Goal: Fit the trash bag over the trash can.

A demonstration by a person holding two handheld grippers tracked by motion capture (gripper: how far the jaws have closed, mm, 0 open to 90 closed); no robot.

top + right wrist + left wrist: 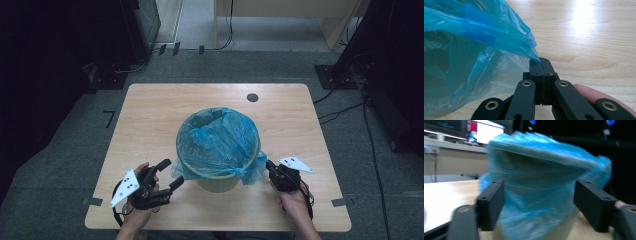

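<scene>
1. At the middle of the desk [150,115] a beige bin [218,183] is stood upright, lined with a blue bag [218,142] whose edge is folded over the rim and hangs loosely down the outside.
2. The step in hand is judged to be the fitting or tidying of the liner around the rim: one side is already being gripped, the other is only being approached.
3. The right gripper [270,167] is pressed together on a corner of the bag at the bin's right side; in the right gripper view a thin point of blue film is seen pinched between the closed jaws of that gripper [541,61], just above the desk surface.
4. The left gripper [170,173] is spread wide, near the bag's lower left edge but apart from it; nothing is held. In the left gripper view, which is blurred, the bag [541,177] is framed between the two separated jaws.
5. The next move is judged to call for the left gripper to be brought onto the loose hem and closed, so that the film can be pulled evenly from both sides without being torn.
</scene>
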